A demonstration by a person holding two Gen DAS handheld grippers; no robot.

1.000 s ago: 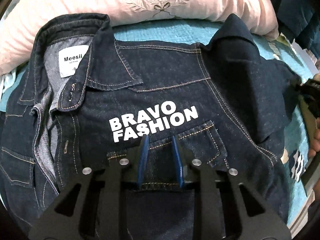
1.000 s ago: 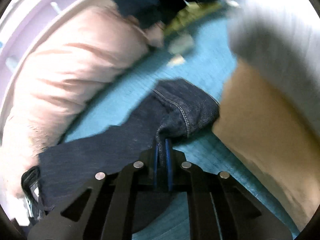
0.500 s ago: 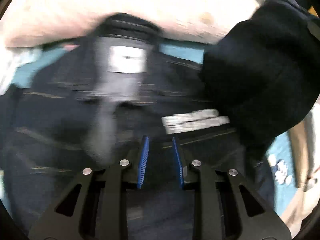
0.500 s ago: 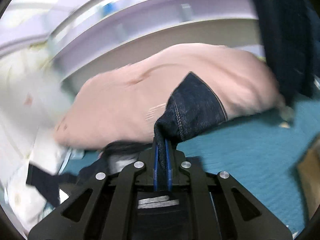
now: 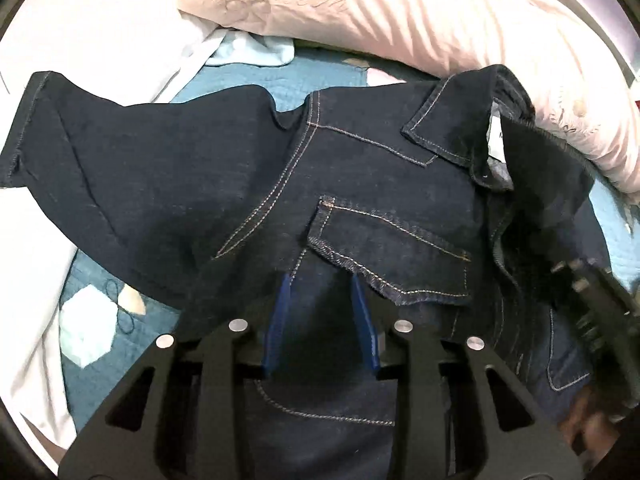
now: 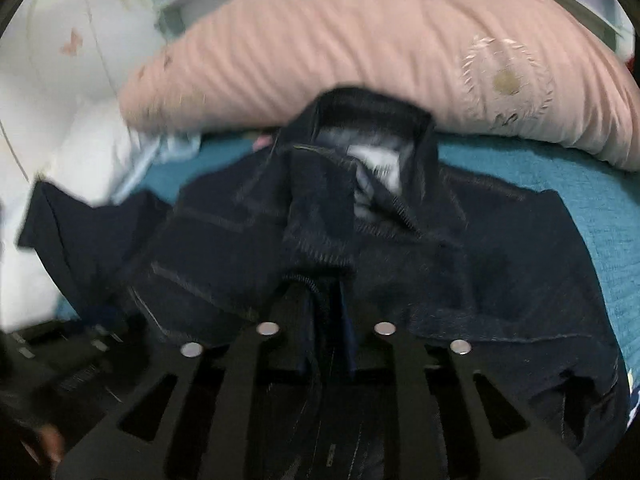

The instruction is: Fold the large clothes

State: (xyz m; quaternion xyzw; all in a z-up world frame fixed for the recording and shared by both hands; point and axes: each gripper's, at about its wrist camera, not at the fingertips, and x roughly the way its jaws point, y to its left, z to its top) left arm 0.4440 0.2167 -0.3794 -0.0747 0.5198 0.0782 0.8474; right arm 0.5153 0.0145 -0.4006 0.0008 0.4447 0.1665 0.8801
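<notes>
The denim jacket (image 5: 360,184) lies front-up on the bed's teal quilt (image 5: 248,76), its collar (image 5: 468,120) against the pink pillow (image 5: 400,12) at the head of the bed. From my left wrist view, one sleeve (image 5: 132,168) spreads out flat to the far side of the jacket from the collar, its cuff end reaching the white bedding (image 5: 24,248) beside the quilt. A chest pocket flap (image 5: 392,252) sits just below the collar, stitched in tan thread.

My left gripper (image 5: 320,312) hangs over the jacket below that flap. Its blue fingers (image 5: 280,316) stand apart and have just been widening; I see cloth behind them, but the pads press on nothing, so I report them released.

The other sleeve (image 6: 320,216) lies folded across the jacket's front, just below the collar and its white label (image 6: 380,164); the right wrist view is blurred. My right gripper (image 6: 324,320) sits at that sleeve's end. Its fingers (image 6: 348,328) have just been parting, and the sleeve's edge sits loosely in the gap between them, no longer pinched: released as well.

The right gripper's black body (image 5: 596,320) also shows in the left wrist view, on the collar side of the jacket.
</notes>
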